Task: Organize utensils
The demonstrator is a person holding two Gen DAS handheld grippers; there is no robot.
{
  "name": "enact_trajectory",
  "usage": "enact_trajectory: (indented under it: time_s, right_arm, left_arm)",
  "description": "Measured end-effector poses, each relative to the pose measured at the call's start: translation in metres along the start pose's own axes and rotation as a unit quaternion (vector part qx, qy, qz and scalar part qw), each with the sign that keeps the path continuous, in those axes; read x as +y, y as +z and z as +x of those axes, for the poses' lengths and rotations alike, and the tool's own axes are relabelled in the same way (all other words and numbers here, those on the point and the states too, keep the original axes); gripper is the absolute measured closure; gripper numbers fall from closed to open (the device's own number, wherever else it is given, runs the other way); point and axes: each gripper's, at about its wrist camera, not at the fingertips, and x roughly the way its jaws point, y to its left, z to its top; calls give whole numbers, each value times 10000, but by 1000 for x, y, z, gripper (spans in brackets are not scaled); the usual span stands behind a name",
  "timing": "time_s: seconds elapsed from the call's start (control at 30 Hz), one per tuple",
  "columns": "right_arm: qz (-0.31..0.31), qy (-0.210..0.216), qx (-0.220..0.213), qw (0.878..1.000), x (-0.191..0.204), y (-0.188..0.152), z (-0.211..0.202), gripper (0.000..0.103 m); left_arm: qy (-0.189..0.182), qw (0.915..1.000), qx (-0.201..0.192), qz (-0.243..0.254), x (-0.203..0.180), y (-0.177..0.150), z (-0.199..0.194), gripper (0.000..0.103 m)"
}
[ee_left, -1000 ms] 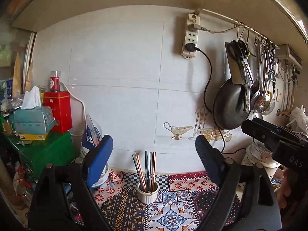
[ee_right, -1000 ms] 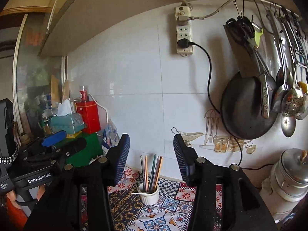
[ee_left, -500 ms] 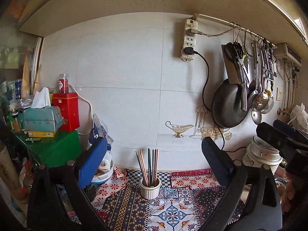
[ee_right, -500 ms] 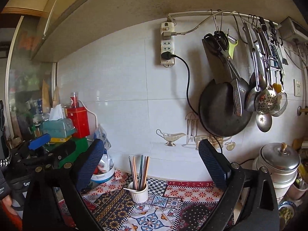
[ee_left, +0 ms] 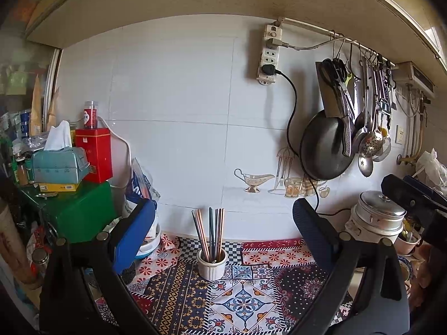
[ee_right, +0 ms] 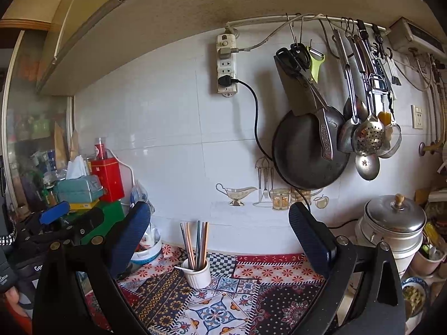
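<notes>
Both the left gripper (ee_left: 220, 237) and right gripper (ee_right: 219, 234) hang with jaws spread wide and empty, well back from the white ceramic cup (ee_left: 211, 262) of chopsticks (ee_left: 211, 230) on the patterned counter (ee_left: 245, 301) cloth. A clean pick likely needs a level approach, pinching near the stick tops.
</notes>
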Motion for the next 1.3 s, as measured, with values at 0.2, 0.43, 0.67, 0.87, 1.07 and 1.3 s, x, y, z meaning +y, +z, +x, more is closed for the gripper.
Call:
enact_trajectory:
  time_s: [0.2, 0.43, 0.67, 0.87, 1.07, 1.3]
  right_arm:
    - [53, 2, 79, 10000, -4, -3, -9, 4]
    - [25, 28, 120, 9999, -8, -4, -24, 4]
    - [-20, 14, 262, 9997, -12, 0, -41, 4]
    - [70, -72, 303, 9995, -15, -4, -55, 2]
    - [36, -146, 339, 9993, -15, -6, -61, 2]
    - [34, -162, 315, 9994, -15, -6, -64, 1]
  left_arm:
    - [10, 10000, 4, 16, -7, -2, -13, 4]
    - [78, 10000, -32, 47, -22, -2, -30, 4]
    - [47, 10000, -24, 68, -39, 2, -50, 3]
    - [-25, 10000, 9, 22, -47, -2, -61, 3]
    - [-59, 10000, 30, 2, -51, -1, -64, 3]
    - [-114, 9999, 106, 62, -54, -2, -61, 3]
